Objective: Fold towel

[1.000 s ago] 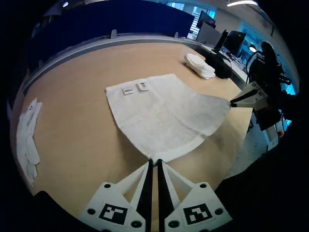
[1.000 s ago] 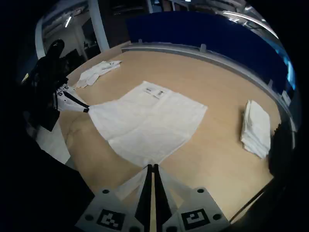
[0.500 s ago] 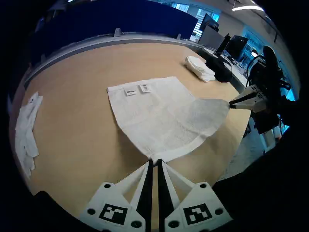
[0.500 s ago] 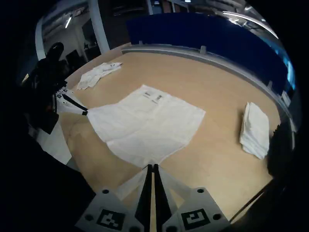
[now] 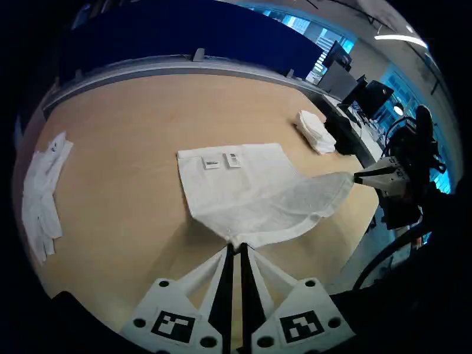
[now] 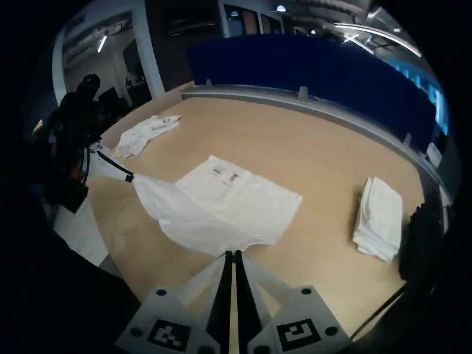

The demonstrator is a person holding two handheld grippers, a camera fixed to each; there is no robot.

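Observation:
A white towel [image 5: 253, 192] lies partly spread on the wooden table [image 5: 130, 147], with two small labels near its far edge. Its near edge is lifted off the table. My left gripper [image 5: 234, 246] is shut on one near corner. The right gripper [image 5: 356, 176] shows at the right of the left gripper view, pinching the other near corner. In the right gripper view the same towel [image 6: 230, 206] sags between my right gripper [image 6: 231, 255], shut on its corner, and the left gripper [image 6: 130, 176] at the far left.
A stack of folded white towels [image 6: 377, 218] rests on the table's right side, also seen as the stack [image 5: 315, 131]. A crumpled white cloth [image 5: 41, 194] lies near the left edge, also seen as the cloth [image 6: 141, 131]. A blue partition [image 6: 307, 62] borders the far side. Monitors [image 5: 354, 76] stand beyond.
Both grippers have risen with the towel's near corners, lifting the near edge off the table. The towel now looks shorter and sags between the two grippers.

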